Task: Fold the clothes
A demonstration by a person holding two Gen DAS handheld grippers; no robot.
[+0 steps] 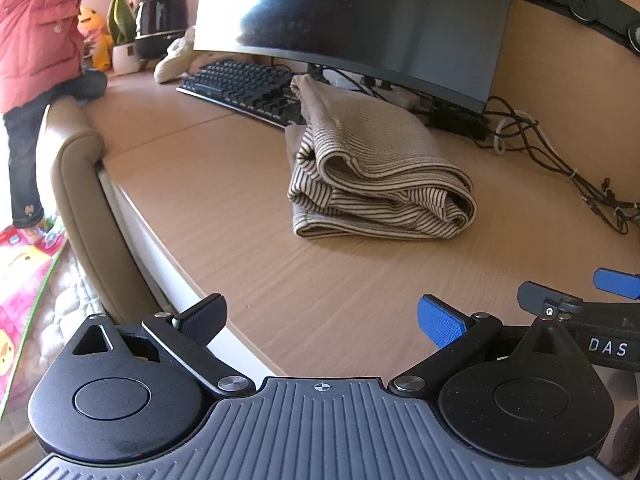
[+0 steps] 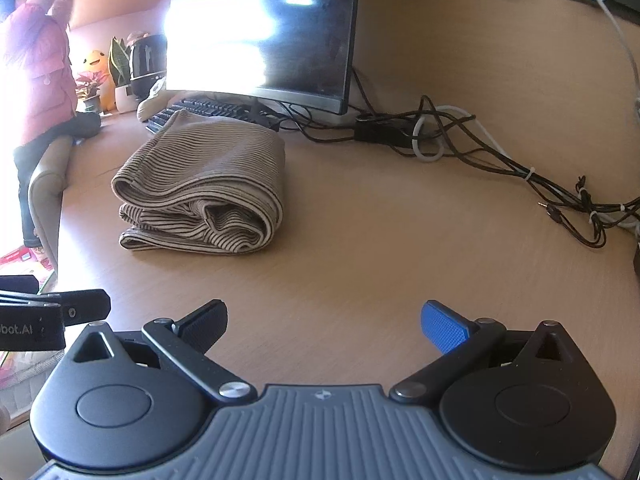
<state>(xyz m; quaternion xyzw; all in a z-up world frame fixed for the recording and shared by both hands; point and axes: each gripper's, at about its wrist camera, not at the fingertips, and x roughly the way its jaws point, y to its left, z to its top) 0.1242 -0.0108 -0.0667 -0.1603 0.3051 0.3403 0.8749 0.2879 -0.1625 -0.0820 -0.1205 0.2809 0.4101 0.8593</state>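
A beige and dark striped garment [image 1: 372,168] lies folded in a thick stack on the wooden desk [image 1: 248,240], in front of the monitor. It also shows in the right wrist view [image 2: 204,188]. My left gripper [image 1: 320,320] is open and empty, held back from the garment near the desk's front edge. My right gripper [image 2: 324,324] is open and empty, over bare desk to the right of the garment. Part of the right gripper [image 1: 580,308] shows at the right of the left wrist view. Part of the left gripper [image 2: 60,312] shows at the left of the right wrist view.
A monitor [image 1: 360,20] and a black keyboard [image 1: 244,84] stand behind the garment. Tangled cables [image 2: 480,148] run along the back right. A padded chair back [image 1: 76,200] sits at the desk's left edge, with a person in a pink jacket [image 1: 36,40] beyond it.
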